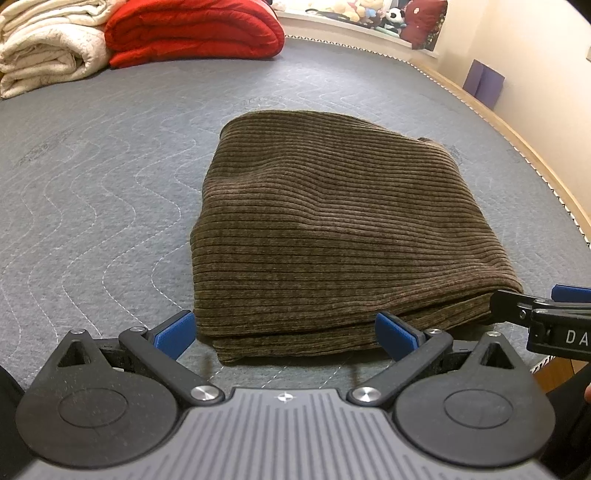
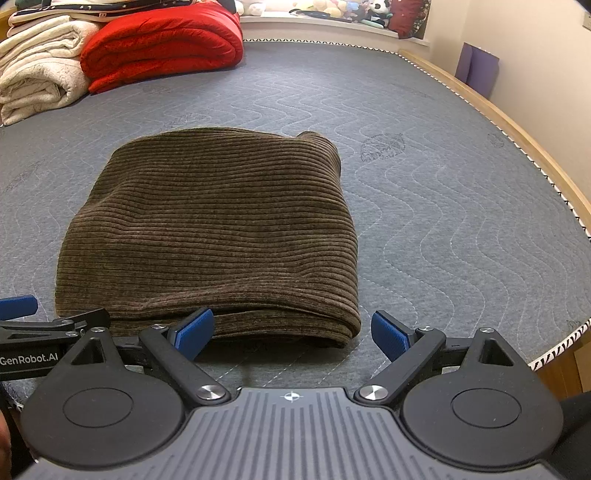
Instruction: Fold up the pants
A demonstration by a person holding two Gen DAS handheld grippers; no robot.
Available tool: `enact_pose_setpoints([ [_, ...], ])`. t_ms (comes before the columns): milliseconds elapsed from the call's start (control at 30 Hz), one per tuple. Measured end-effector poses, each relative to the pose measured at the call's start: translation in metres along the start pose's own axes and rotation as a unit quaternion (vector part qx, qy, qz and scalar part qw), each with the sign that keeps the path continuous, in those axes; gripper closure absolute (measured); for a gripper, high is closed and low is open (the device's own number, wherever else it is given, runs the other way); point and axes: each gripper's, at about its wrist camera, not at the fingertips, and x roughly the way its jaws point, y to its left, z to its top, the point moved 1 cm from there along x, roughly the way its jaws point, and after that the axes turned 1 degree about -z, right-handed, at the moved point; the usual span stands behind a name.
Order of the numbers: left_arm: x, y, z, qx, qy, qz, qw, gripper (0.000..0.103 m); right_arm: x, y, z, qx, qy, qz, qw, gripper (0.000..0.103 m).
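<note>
The brown corduroy pants lie folded into a thick rectangular stack on the grey quilted mattress. My left gripper is open just in front of the stack's near left edge, blue pads apart, holding nothing. In the right wrist view the same pants sit ahead and to the left, and my right gripper is open at the near right corner of the stack, empty. Each gripper shows in the other's view at the frame edge, the right one and the left one.
A folded red quilt and a cream blanket are stacked at the far left of the mattress. A wooden bed frame runs along the right side. Plush toys line a far ledge. A purple object leans on the wall.
</note>
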Motion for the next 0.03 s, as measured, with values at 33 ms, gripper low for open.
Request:
enact_pose_setpoints([
  [33,0.0000,0.0007,0.0002,0.000,0.000,0.000,1.0000,0.000,0.0000,0.0001,0.0001,0.000,0.000,0.000,1.000,0.010],
])
